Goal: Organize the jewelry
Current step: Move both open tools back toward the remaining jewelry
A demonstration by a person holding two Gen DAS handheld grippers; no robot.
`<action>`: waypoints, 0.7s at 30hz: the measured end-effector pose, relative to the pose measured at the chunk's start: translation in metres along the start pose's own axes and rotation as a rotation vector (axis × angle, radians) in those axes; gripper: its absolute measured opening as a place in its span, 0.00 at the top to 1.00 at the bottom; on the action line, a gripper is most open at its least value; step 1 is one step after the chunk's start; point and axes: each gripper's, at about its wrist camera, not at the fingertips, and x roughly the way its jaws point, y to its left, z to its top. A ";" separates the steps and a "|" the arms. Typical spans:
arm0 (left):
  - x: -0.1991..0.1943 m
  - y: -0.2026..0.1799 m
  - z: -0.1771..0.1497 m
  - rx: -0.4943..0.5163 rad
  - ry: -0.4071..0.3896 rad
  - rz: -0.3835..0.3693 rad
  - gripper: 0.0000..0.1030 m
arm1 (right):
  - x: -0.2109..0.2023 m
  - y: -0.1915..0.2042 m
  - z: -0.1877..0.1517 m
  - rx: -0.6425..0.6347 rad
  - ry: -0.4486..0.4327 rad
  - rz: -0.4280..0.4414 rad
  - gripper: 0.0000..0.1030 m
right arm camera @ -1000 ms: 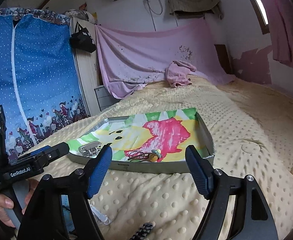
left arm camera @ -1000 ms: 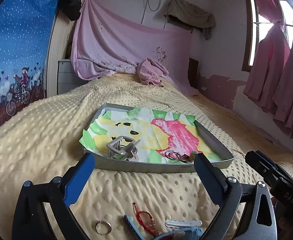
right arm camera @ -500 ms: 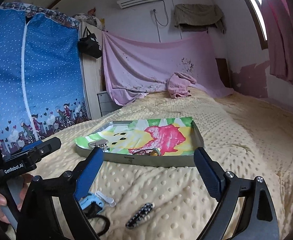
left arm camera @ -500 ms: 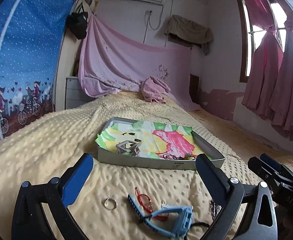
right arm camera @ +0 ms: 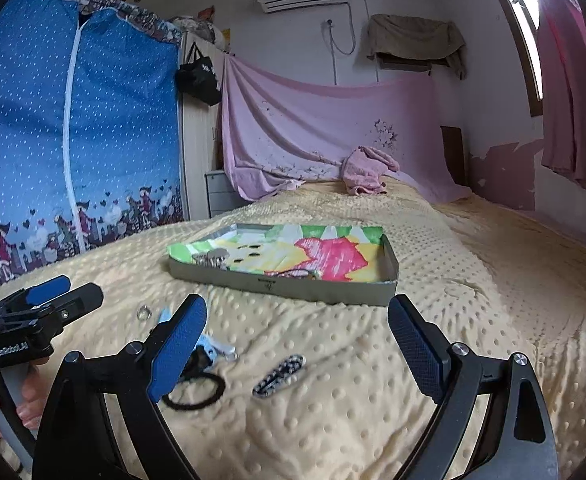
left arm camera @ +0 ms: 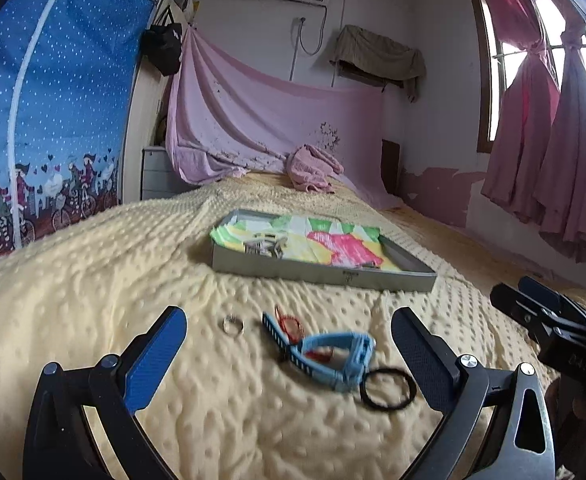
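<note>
Covering the whole work area, a yellow dotted blanket [left arm camera: 93, 280] carries a shallow grey tray [left arm camera: 321, 272] lined with a bright printed sheet [left arm camera: 333, 240]. Inside the tray lie a silver hair claw [left arm camera: 263, 246] at the left end and a small dark tangle [right arm camera: 299, 273] near the front wall (type unclear). Near the tray's front, outside it: blue watch [left arm camera: 335, 354], black hair tie [left arm camera: 387, 390], patterned hair clip [right arm camera: 279, 370], red bracelet [left arm camera: 289, 324], silver ring [left arm camera: 233, 324]. Left gripper [left arm camera: 289, 364] and right gripper [right arm camera: 297, 348] both hover spread wide, holding nothing.
</note>
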 end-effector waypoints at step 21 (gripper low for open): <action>0.025 -0.020 -0.026 0.022 0.276 -0.100 0.07 | 0.034 -0.007 -0.021 0.048 0.195 0.077 0.21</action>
